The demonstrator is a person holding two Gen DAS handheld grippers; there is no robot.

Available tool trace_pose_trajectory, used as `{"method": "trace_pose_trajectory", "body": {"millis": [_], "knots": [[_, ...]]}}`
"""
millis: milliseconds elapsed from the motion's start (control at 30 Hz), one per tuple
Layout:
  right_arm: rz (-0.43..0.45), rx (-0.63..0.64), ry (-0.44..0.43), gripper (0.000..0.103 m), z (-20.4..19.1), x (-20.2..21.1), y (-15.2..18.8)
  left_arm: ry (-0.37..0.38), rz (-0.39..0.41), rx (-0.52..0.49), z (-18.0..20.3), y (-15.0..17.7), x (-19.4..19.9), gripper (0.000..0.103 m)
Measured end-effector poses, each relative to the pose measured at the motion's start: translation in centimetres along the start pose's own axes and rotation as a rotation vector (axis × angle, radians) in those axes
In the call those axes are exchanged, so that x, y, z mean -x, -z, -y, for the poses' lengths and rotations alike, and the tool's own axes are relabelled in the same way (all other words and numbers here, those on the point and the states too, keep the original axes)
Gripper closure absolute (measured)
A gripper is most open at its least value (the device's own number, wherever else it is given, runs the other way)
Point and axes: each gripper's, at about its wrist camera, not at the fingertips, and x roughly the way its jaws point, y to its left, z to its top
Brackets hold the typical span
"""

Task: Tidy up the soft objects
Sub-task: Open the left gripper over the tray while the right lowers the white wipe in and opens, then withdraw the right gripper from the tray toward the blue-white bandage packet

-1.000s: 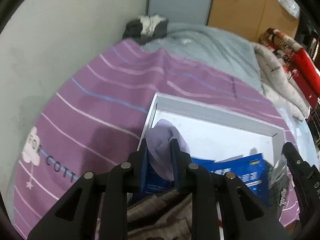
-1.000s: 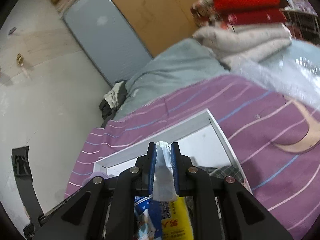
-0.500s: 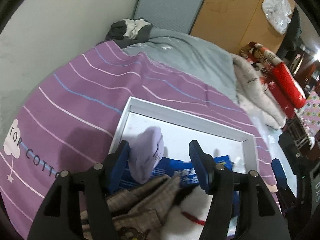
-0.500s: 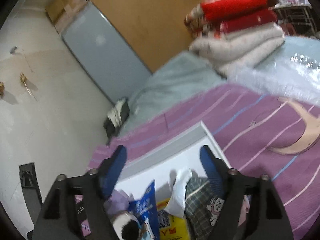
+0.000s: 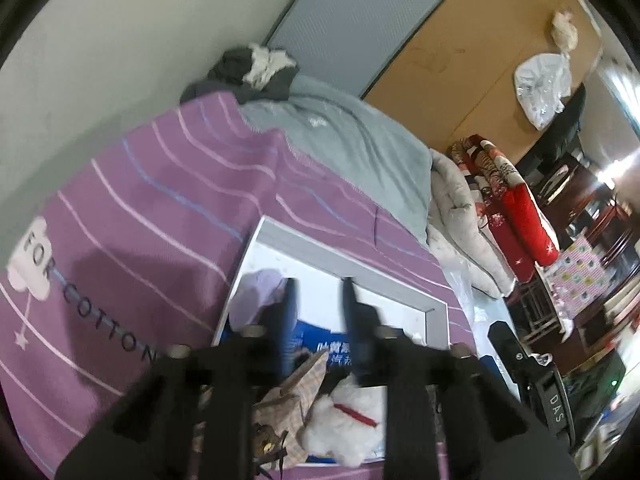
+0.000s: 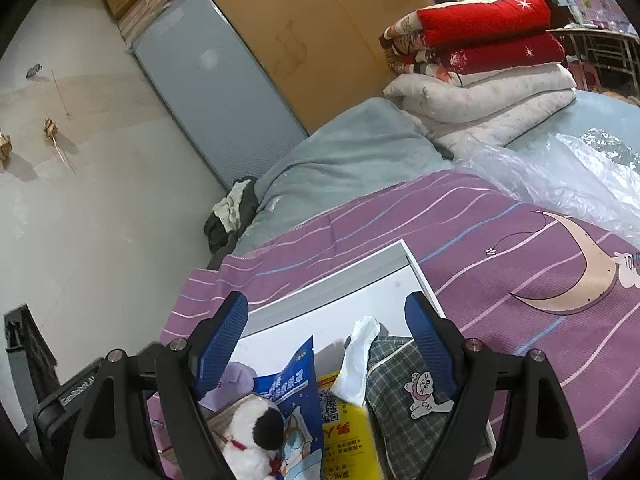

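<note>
Tissue (image 6: 357, 360) between parted right fingers (image 6: 426, 344).

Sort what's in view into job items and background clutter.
Job: shallow white tray; lilac cloth; white tissue wad; white plush dog; green plaid pouch; blue packet.
Clutter: folded red blanket; clear plastic sheet; grey pillow.

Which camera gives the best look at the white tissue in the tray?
The right wrist view: the tissue stands in plain sight between the open right tool's fingers. The left wrist view does not clearly show it; the left tool blocks much of the tray.
</note>
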Motion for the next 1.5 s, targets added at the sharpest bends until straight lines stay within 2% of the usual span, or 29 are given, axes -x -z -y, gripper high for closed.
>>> {"method": "trace_pose_trajectory", "body": {"millis": [33, 67, 167, 300, 400, 600, 700, 767, 900, 967, 1067, 1100, 1133, 1300, 1433, 1500], "knots": [[-0.004, -0.004, -0.006, 0.022, 0.0, 0.1, 0.0, -0.024, -0.031, -0.008, -0.1, 0.0, -0.3, 0.099], [-0.008, -0.007, -0.010, 0.022, 0.1, 0.1, 0.0, -0.040, -0.048, -0.019, 0.0, 0.2, -0.4, 0.100], [-0.015, -0.018, -0.018, 0.022, 0.2, 0.3, -0.1, -0.107, -0.084, -0.065, 0.3, 0.5, -1.2, 0.100], [-0.011, -0.038, -0.030, 0.022, 0.4, 0.6, -0.2, -0.134, -0.107, -0.074, -0.3, 0.5, -3.0, 0.100], [-0.015, -0.049, -0.037, 0.022, 0.5, 0.8, -0.2, -0.188, -0.143, -0.053, -1.4, 0.8, -4.8, 0.102], [-0.021, -0.064, -0.057, 0.022, 0.5, 0.8, -0.2, -0.190, -0.163, -0.008, -2.7, 1.0, -6.3, 0.102], [-0.024, -0.056, -0.057, 0.022, 0.3, 1.0, -0.2, -0.161, -0.135, 0.002, -2.6, 1.0, -5.4, 0.102], [-0.029, -0.051, -0.054, 0.022, 0.2, 1.0, -0.2, -0.167, -0.119, -0.003, -2.1, 1.2, -4.6, 0.101], [-0.064, -0.030, -0.028, 0.022, -0.1, 1.3, -0.2, -0.222, -0.122, -0.097, -0.1, 1.7, -3.8, 0.093], [-0.086, -0.037, -0.018, 0.022, -0.1, 1.5, -0.3, -0.225, -0.115, -0.147, 1.2, 2.1, -3.0, 0.087], [-0.109, -0.067, -0.063, 0.022, 0.1, 2.4, -0.8, -0.197, -0.104, -0.199, 3.0, 2.2, -1.5, 0.068], [-0.114, -0.075, -0.079, 0.022, 0.1, 2.8, -1.0, -0.188, -0.102, -0.210, 3.4, 2.2, -1.1, 0.059], [-0.121, -0.075, -0.087, 0.022, 0.0, 3.1, -1.1, -0.176, -0.095, -0.225, 4.0, 2.3, -0.4, 0.054], [-0.151, 0.007, -0.042, 0.022, -1.1, 5.0, -1.6, -0.197, -0.061, -0.284, 6.1, 2.6, 2.4, 0.053], [-0.168, -0.002, -0.086, 0.022, -1.4, 7.7, -2.4, -0.175, -0.056, -0.303, 6.9, 2.8, 5.1, 0.053], [-0.152, 0.045, -0.093, 0.022, -2.1, 9.5, -2.7, -0.164, -0.037, -0.314, 7.4, 3.0, 7.0, 0.053]]}}
